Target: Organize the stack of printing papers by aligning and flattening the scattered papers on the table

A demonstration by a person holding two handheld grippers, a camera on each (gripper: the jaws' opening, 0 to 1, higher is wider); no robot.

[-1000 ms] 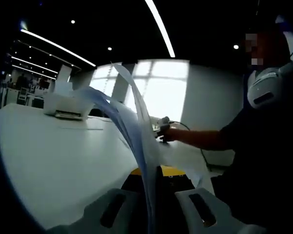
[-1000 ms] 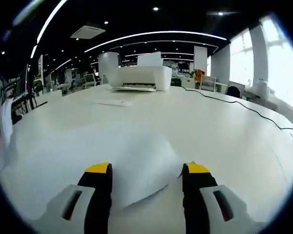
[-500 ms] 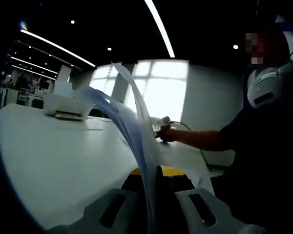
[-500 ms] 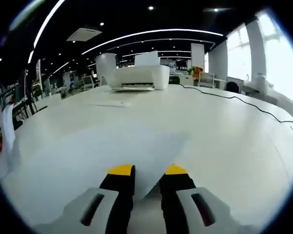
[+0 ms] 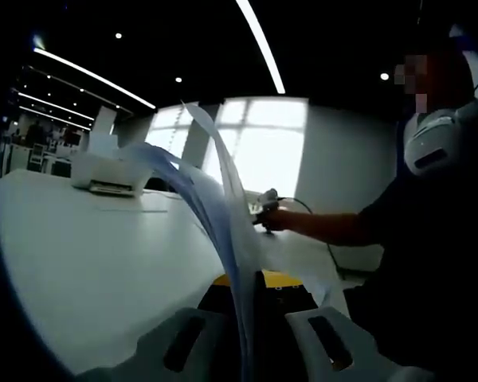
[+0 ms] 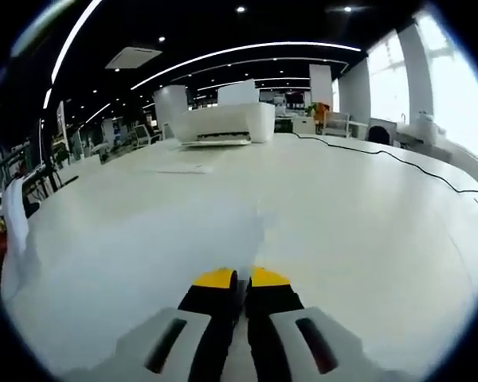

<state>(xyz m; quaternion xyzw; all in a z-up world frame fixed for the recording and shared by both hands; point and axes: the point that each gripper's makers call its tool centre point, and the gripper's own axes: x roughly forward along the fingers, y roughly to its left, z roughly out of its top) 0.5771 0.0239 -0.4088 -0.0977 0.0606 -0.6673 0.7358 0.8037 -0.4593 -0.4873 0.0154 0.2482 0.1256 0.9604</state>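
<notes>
Both tools are pinching the papers, left tool lifting sheets, right tool clamping an edge on the desk; grips should stay level for alignment.

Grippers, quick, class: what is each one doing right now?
Left gripper: closed on the papers, which stand up between its jaws.
Right gripper: closed on the corner of a paper sheet lying on the table.

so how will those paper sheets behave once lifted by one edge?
Likely floppy: the sheets shut in the left gripper bow over in a curve. Probably light, since one edge grip holds them. The right gripper pinches a sheet corner lying flat on the table.
</notes>
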